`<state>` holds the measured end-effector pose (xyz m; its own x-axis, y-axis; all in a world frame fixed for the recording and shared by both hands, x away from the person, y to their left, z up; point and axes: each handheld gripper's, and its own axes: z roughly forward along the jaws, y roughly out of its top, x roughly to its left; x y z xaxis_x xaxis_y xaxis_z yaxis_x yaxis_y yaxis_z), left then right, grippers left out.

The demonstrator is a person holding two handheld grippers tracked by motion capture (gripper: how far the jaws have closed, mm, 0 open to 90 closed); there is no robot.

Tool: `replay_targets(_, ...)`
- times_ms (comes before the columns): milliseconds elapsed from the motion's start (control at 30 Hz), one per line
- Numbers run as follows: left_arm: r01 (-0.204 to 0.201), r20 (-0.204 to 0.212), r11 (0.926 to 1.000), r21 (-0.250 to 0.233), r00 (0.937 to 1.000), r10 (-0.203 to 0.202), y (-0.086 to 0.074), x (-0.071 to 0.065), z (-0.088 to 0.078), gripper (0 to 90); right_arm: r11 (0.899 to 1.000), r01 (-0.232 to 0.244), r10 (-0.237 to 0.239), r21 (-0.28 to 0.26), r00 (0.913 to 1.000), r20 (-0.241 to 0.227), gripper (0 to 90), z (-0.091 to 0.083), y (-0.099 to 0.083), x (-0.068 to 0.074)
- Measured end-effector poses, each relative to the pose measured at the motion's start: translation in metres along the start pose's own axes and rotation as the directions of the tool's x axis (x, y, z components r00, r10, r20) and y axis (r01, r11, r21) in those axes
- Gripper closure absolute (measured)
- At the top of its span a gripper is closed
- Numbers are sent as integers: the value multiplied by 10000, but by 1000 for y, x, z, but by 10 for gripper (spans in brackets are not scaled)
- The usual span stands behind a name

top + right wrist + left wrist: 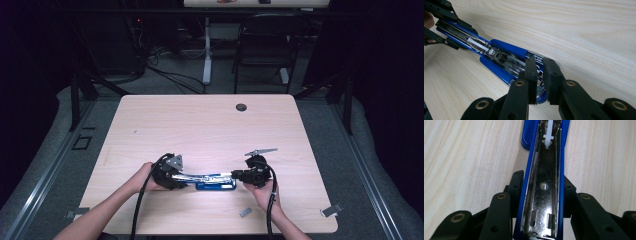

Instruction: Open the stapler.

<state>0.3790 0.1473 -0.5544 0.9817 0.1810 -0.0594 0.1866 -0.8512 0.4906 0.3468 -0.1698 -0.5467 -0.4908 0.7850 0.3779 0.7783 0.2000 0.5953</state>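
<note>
Both forearms reach in from the near table [210, 115] edge, hands turned inward facing each other. The left gripper [541, 192] clamps the blue stapler's [215, 181] swung-open top arm [544, 195]; the right gripper [539, 72] stands nearly closed over its metal magazine [506, 60], near the front edge.

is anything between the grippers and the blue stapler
Nothing visible does. The left gripper is shut on the opened blue stapler; the right gripper's jaws sit at its other end.

high: above, looking forward-down, far | tool views: close, along jaws; all share stapler [215, 180], seemingly opened
</note>
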Motion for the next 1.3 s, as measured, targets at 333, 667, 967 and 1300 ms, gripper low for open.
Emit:
replay_targets(333,-51,-195,9998,-194,9998,47,0,-1,0,646,9996,266,-267,66,9996,92,777,-3,2,-1)
replay_targets(667,-90,-240,9995,-297,9997,83,-1,-2,-1,645,9946,1033,-1037,130,9940,356,680,-14,5,2)
replay_targets(967,-115,-216,9994,-323,9997,108,-1,-1,-1,645,9913,1206,-1232,532,9911,494,526,-28,5,3)
replay_targets(1300,-121,-31,9995,-289,9999,120,-2,0,-1,644,9742,1555,-1746,1634,9785,1096,349,-49,-9,6)
